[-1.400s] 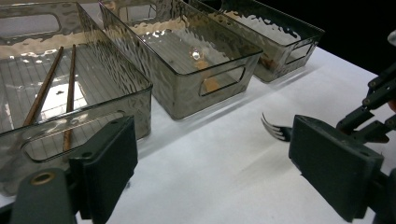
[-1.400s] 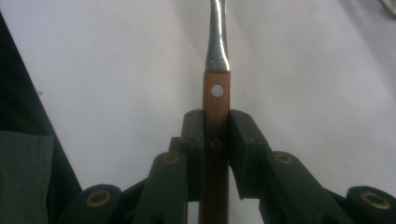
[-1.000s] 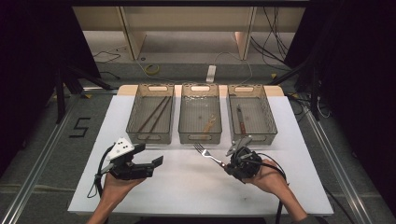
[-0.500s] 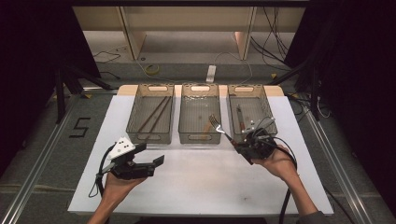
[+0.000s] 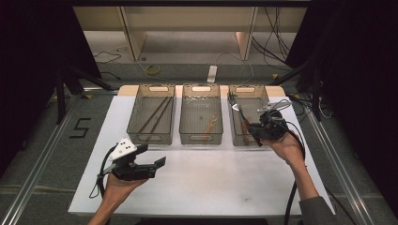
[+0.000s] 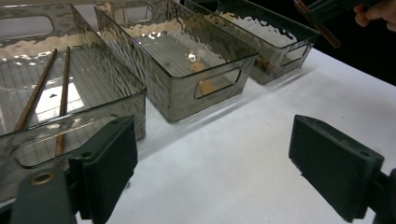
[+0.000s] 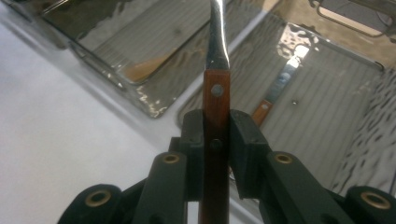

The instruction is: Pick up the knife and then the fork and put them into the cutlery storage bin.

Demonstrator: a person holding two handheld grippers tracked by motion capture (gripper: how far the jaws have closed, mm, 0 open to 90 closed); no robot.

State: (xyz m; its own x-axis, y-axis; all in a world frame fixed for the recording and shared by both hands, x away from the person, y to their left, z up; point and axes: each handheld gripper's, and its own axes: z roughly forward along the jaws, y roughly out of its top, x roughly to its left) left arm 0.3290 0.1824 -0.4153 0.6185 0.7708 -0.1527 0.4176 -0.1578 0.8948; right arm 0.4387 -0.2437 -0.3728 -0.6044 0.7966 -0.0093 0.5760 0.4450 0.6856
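My right gripper (image 5: 257, 129) is shut on the wooden handle of a metal fork (image 5: 238, 108) and holds it above the right-hand clear bin (image 5: 251, 89), tines pointing toward the far side. In the right gripper view the fork (image 7: 215, 100) is clamped between the pads, with my right gripper (image 7: 215, 140) over that bin, where a wooden-handled knife (image 7: 276, 92) lies. My left gripper (image 5: 157, 166) rests low over the white table near its front left. Its jaws stand wide apart with nothing between them, as the left gripper view (image 6: 219, 163) shows.
Three clear bins stand in a row at the back of the white table (image 5: 211, 183). The left bin (image 5: 151, 138) holds two brown chopsticks (image 5: 157, 112), the middle bin (image 5: 201, 138) a wooden utensil (image 5: 209, 125). Dark floor and cables surround the table.
My right gripper has carried the fork up and away from the table's middle to above the right-hand bin. The left gripper has stayed where it was.
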